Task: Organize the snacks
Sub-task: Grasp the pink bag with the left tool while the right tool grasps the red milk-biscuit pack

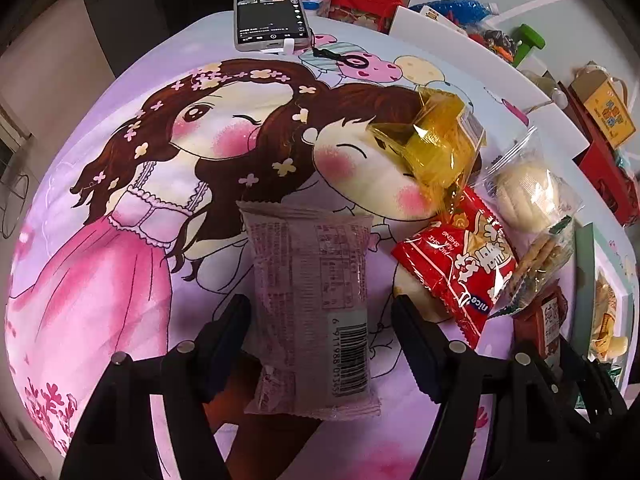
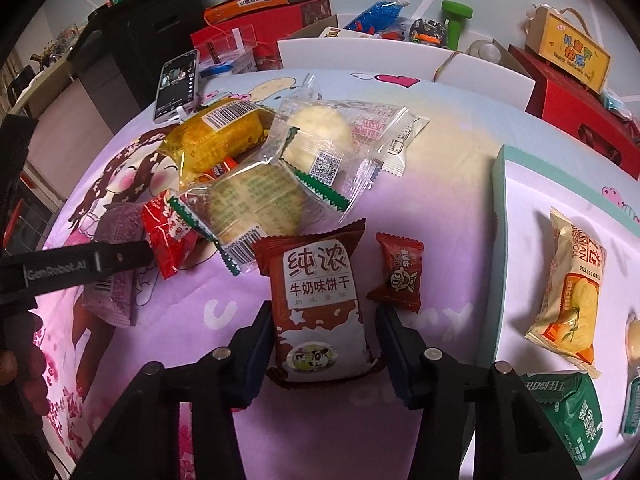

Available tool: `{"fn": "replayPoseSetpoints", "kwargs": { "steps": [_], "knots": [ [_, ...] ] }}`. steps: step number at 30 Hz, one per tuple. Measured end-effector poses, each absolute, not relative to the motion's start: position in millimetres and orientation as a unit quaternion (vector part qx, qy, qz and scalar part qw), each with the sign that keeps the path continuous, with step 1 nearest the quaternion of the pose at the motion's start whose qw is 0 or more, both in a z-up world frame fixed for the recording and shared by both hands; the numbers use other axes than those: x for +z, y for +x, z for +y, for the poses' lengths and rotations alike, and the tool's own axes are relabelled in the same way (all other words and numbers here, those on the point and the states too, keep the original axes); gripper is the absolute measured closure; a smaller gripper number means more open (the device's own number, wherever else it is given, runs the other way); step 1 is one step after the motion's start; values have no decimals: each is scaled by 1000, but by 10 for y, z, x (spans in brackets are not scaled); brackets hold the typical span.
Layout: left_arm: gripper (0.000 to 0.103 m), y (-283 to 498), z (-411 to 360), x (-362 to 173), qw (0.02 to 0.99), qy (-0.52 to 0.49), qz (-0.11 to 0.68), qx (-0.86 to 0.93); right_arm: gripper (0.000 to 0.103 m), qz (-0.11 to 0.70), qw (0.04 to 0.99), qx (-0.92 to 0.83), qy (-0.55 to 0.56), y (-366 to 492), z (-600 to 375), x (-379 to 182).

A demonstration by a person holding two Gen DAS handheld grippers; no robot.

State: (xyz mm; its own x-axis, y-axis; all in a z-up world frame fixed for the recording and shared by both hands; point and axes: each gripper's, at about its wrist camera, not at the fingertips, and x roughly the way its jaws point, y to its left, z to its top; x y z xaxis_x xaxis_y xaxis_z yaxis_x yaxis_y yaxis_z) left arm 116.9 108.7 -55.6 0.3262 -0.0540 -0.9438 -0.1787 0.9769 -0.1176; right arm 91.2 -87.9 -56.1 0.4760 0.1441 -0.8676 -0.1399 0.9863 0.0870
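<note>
A pale purple snack packet (image 1: 312, 304) lies barcode up on the cartoon-print cloth (image 1: 160, 200). It sits between the fingers of my left gripper (image 1: 320, 304): the left pad touches its edge and the right pad stands clear, so the gripper is open. In the right wrist view, my right gripper (image 2: 324, 312) has both pads against the sides of a brown milk-biscuit packet (image 2: 320, 300) lying on the cloth. A small brown candy (image 2: 398, 272) lies just right of it. Behind is a pile holding a yellow packet (image 2: 216, 136), a red packet (image 2: 168, 236) and clear-wrapped biscuits (image 2: 256, 200).
A teal-rimmed white tray (image 2: 498, 200) at the right holds a yellow-orange packet (image 2: 568, 292) and a green packet (image 2: 572, 412). A phone (image 1: 270, 8) lies at the cloth's far edge. Red boxes (image 2: 580, 108), white boxes and toys crowd the back. A person's hand (image 2: 24, 368) shows at the left.
</note>
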Motion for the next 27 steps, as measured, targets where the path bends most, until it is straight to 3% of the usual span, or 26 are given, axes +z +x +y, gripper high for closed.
{"fn": "replayPoseSetpoints", "kwargs": {
  "steps": [3,7,27],
  "knots": [
    [41,1178,1072,-565,808,-95,580,40,58,505,858,89,3,906,-867,-557],
    [54,1171,1092,-542,811,-94,576,43,58,505,858,91,10,916,-883,-570],
    [60,1192,973,-464,819,-74,568,36,60,500,862,78,-3,891,-869,-560]
  ]
}}
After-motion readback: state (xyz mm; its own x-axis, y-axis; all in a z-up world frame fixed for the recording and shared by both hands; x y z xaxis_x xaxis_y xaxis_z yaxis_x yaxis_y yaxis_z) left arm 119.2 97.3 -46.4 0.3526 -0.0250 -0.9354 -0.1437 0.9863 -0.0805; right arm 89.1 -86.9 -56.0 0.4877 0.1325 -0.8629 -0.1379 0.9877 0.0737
